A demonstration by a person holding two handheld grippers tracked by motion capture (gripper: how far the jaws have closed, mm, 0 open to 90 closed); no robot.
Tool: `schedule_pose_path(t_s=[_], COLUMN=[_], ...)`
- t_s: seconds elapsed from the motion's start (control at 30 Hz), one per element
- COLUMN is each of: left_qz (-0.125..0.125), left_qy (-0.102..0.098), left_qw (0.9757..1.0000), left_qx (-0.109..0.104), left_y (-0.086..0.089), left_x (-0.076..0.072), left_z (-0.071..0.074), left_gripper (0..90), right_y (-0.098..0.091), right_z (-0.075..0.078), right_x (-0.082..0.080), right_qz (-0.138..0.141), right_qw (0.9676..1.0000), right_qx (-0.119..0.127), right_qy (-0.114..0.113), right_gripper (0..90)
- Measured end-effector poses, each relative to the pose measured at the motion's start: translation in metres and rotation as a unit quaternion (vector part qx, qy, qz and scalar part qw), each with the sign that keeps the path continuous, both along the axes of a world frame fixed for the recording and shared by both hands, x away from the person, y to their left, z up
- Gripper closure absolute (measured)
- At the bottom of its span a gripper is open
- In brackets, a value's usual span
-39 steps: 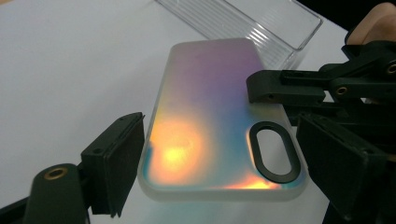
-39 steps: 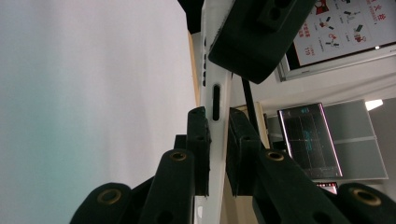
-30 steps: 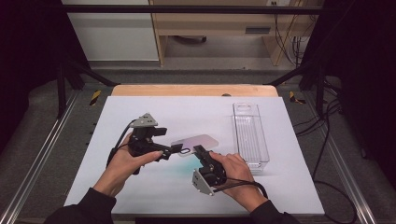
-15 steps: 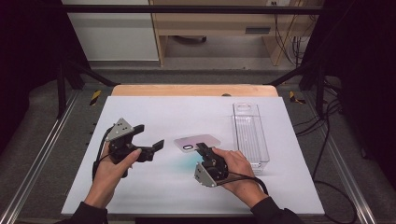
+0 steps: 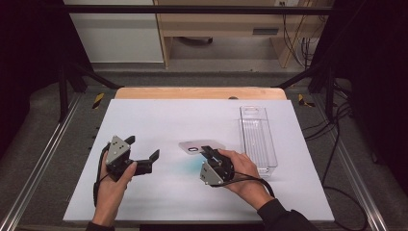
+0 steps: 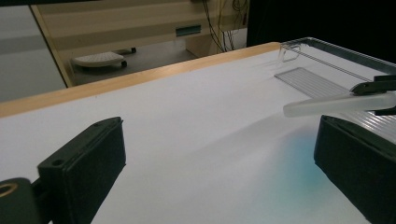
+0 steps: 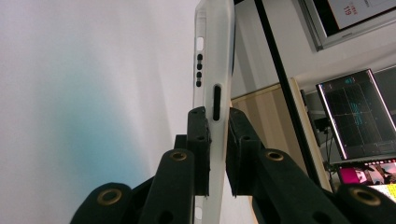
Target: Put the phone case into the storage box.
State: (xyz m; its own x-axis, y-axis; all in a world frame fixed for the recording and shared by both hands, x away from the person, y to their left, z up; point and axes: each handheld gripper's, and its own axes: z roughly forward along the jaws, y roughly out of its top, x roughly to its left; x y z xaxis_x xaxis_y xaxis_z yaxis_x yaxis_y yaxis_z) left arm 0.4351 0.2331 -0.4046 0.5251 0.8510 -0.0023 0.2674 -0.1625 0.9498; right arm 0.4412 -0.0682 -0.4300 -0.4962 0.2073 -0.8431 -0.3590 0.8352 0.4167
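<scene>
1. The right gripper (image 5: 208, 153) is clamped on a frosted, translucent phone case (image 5: 202, 146), with both black pads pressed against its thin edge (the right gripper view shows the port and speaker cut-outs just above the pinch).
2. The case hangs just above the white table mat (image 5: 159, 120), near the middle and just left of the clear plastic bin (image 5: 258, 138); in the left gripper view its free end (image 6: 336, 103) juts out in the air over the mat.
3. The left gripper (image 5: 142, 155) has just let go: a second ago it met the case at its left end, and now it sits well apart from it, lower and farther to the left, close over the mat.
4. Its jaws have just been opening and now stand wide, with nothing between them but bare mat (the left gripper view looks straight through the gap).
5. The right hand (image 5: 240, 169) has hardly shifted across the three high views, so the case has kept its place while the other side withdrew.
6. My reading is that the two-handed part of the work is over and the case now rests on a single grip, so carrying it to the bin falls to the right side alone, and a thin edge pinch like this could let it pivot or slip
</scene>
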Motion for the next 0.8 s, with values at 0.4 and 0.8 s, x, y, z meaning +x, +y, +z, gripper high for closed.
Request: schedule_pose_path(t_s=[0.4,0.8], left_qz=[0.021,0.025], left_qy=[-0.023,-0.034], left_qw=[0.9995,0.9988], left_qx=[-0.005,-0.025], left_y=[0.004,0.016], left_x=[-0.002,-0.011], left_z=[-0.031,-0.043], left_gripper=[2.3,2.2], right_y=[0.003,-0.007], right_z=[0.011,0.024], right_x=[0.011,0.036], right_qz=[0.000,-0.027], right_qw=[0.9991,0.9879], right_qx=[0.025,0.119], right_qy=[0.033,0.096], right_gripper=[81.4,81.4])
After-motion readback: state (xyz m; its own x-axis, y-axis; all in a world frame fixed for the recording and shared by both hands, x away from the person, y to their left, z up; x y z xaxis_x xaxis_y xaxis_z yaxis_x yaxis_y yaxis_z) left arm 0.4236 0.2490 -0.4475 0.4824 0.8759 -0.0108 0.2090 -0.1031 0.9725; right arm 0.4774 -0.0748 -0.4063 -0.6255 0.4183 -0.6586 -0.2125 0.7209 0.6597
